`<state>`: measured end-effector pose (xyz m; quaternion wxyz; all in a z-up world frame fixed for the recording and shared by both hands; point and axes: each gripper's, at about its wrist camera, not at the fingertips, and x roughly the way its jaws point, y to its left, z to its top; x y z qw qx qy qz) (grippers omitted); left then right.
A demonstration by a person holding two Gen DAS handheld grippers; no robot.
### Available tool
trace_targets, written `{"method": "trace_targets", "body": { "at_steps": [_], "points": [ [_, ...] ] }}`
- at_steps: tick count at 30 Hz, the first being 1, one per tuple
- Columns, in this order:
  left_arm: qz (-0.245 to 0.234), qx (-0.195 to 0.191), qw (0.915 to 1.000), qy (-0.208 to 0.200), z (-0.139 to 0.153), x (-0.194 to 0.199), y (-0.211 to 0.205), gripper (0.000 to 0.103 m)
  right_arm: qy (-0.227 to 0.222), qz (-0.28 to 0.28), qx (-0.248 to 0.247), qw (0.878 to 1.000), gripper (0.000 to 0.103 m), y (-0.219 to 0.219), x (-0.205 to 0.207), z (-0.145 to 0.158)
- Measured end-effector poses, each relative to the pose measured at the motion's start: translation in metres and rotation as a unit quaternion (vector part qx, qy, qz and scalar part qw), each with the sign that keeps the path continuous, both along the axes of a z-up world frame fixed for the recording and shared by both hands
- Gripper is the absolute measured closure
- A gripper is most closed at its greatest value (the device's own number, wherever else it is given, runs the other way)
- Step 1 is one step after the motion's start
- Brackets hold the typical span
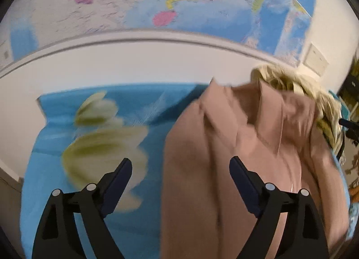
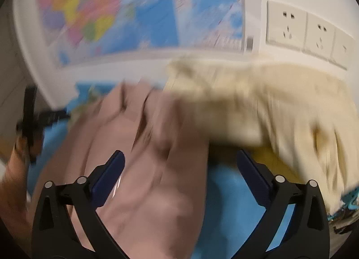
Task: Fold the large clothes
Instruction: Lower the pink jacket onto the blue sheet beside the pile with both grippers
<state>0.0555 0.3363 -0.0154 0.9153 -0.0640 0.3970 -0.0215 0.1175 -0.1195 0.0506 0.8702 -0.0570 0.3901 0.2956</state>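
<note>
step: pre-grasp | both claws gape, left claw (image 1: pixel 180 167), right claw (image 2: pixel 180 160) over pink garment (image 1: pixel 224 146) | next: pinch an edge

A blue flower-printed sheet (image 1: pixel 94 225) carries a rumpled pink garment (image 1: pixel 202 169) beside a cream garment (image 2: pixel 269 106).

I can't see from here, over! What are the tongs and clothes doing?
Left tongs open, empty. Right tongs open, empty. Pink garment crumpled on blue sheet. Cream garment heaped beside it.
</note>
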Motion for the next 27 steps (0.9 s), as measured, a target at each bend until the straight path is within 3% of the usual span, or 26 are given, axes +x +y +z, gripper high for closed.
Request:
{"method": "trace_targets", "body": {
  "at_steps": [5, 6, 7, 9, 10, 12, 15, 17, 19, 21, 22, 24, 25, 27],
  "points": [
    [-0.012, -0.009, 0.9994, 0.032, -0.033, -0.048, 0.011, 0.018, 0.124, 0.035, -0.024, 0.991, 0.006, -0.007, -0.056, -0.067],
    [-0.014, -0.016, 0.9991, 0.037, -0.039, -0.051, 0.012, 0.018, 0.148, 0.033, -0.024, 0.988, 0.010, -0.007, -0.059, -0.080],
    [-0.018, -0.027, 0.9985, 0.044, -0.045, -0.058, 0.012, 0.018, 0.165, 0.034, -0.016, 0.986, 0.022, -0.010, -0.065, -0.092],
    [-0.020, -0.039, 0.9980, 0.046, -0.054, -0.064, 0.012, 0.019, 0.176, 0.043, -0.007, 0.983, 0.093, -0.013, -0.068, -0.096],
    [-0.024, -0.045, 0.9974, 0.051, -0.057, -0.068, 0.010, 0.020, 0.175, 0.038, -0.003, 0.984, 0.099, -0.016, -0.066, -0.092],
    [-0.028, -0.046, 0.9971, 0.054, -0.060, -0.074, 0.006, 0.023, 0.145, 0.027, 0.010, 0.989, 0.100, -0.029, -0.061, -0.066],
    [-0.029, -0.048, 0.9971, 0.051, -0.060, -0.082, 0.005, 0.031, 0.061, -0.012, -0.038, 0.997, 0.100, -0.050, -0.053, -0.014],
    [-0.029, -0.047, 0.9975, 0.043, -0.058, -0.088, 0.007, 0.032, 0.012, -0.038, -0.057, 0.998, 0.100, -0.068, -0.038, 0.021],
    [-0.028, -0.043, 0.9978, 0.041, -0.058, -0.093, 0.008, 0.032, -0.003, -0.079, -0.079, 0.994, 0.100, -0.089, -0.013, 0.038],
    [-0.028, -0.041, 0.9976, 0.049, -0.065, -0.098, 0.008, 0.032, -0.004, -0.107, -0.121, 0.987, 0.100, -0.102, 0.006, 0.027],
    [-0.032, -0.044, 0.9971, 0.053, -0.067, -0.101, 0.007, 0.032, 0.014, -0.117, -0.149, 0.982, 0.100, -0.104, 0.021, 0.009],
    [-0.048, -0.043, 0.9964, 0.054, -0.070, -0.108, 0.002, 0.028, 0.058, -0.139, -0.152, 0.977, 0.096, -0.117, 0.035, -0.026],
    [-0.059, -0.042, 0.9959, 0.053, -0.070, -0.112, -0.002, 0.023, 0.088, -0.143, -0.154, 0.974, 0.090, -0.119, 0.042, -0.048],
    [-0.077, -0.037, 0.9948, 0.055, -0.071, -0.115, -0.010, 0.020, 0.105, -0.163, -0.176, 0.965, 0.059, -0.116, 0.046, -0.075]
  ]
}}
